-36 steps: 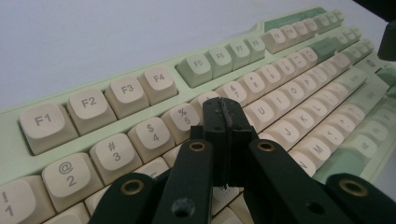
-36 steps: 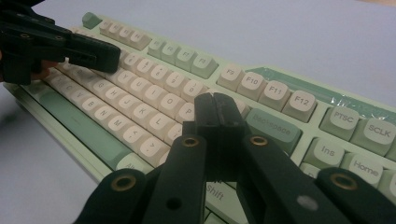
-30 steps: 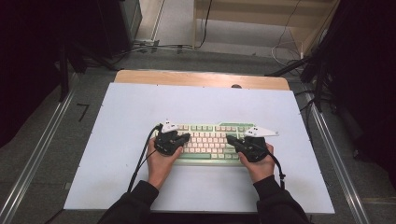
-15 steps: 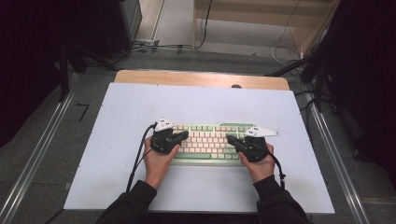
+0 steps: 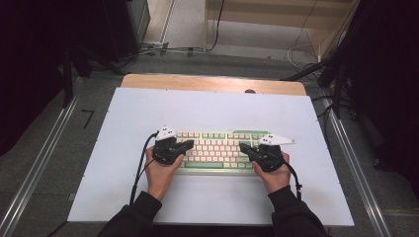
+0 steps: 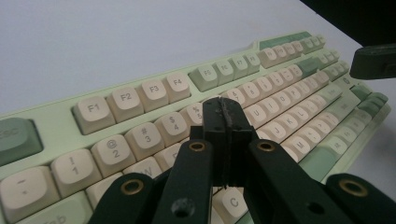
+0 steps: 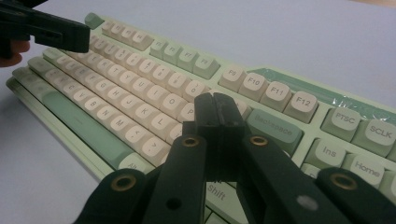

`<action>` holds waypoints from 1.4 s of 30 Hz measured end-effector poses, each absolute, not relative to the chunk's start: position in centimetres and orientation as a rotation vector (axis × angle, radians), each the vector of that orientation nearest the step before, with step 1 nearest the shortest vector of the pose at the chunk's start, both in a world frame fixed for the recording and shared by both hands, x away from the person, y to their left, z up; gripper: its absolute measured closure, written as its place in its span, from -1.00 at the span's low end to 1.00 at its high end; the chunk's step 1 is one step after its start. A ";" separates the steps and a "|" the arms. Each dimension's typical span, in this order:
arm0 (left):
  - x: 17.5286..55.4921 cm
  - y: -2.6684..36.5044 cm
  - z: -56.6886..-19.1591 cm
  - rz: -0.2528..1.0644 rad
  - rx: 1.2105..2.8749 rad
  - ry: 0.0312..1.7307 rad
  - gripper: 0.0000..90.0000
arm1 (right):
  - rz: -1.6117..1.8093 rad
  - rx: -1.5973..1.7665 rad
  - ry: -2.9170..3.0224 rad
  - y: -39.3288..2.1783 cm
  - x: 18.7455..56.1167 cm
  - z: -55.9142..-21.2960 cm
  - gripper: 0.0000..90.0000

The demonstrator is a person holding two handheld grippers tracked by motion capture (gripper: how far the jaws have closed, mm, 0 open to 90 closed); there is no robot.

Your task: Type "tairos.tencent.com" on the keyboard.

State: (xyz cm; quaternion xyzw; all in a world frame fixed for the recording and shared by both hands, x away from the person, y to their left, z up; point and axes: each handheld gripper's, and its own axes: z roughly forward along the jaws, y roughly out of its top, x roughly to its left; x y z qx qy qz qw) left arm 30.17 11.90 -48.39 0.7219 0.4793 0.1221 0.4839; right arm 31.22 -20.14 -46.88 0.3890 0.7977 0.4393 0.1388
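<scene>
A pale green and cream keyboard (image 5: 217, 150) lies in the middle of a white tabletop (image 5: 118, 128). My left gripper (image 5: 187, 145) hovers over the keyboard's left end, jaws shut and empty, pointing right. My right gripper (image 5: 243, 147) is over the right part of the keys, also shut with nothing in it, pointing left. In the left gripper view the closed jaws (image 6: 224, 112) sit just above the number row of the keyboard (image 6: 126, 100). In the right gripper view the closed jaws (image 7: 217, 109) hang near the Backspace key of the keyboard (image 7: 140, 88).
A wooden strip (image 5: 212, 84) runs along the table's far edge. Cables trail over the grey floor (image 5: 173, 49) behind it, and metal rails (image 5: 39, 163) flank both sides. In each gripper view the other gripper shows far off: the right gripper (image 6: 373, 60), the left gripper (image 7: 51, 30).
My left gripper has drifted slightly to the left along the keyboard. The right gripper has stayed where it was. Both stay shut.
</scene>
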 end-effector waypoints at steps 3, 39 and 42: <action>29.9 12.4 -48.3 0.302 1.753 1.173 1.00 | 1.267 1.122 2.308 -20.1 31.3 -47.0 0.96; 28.5 15.9 -49.1 0.329 1.792 1.227 1.00 | 1.275 1.080 2.342 -18.7 31.8 -47.1 0.96; 28.4 15.7 -49.2 0.326 1.796 1.227 1.00 | 1.276 1.081 2.345 -18.6 31.8 -47.1 0.96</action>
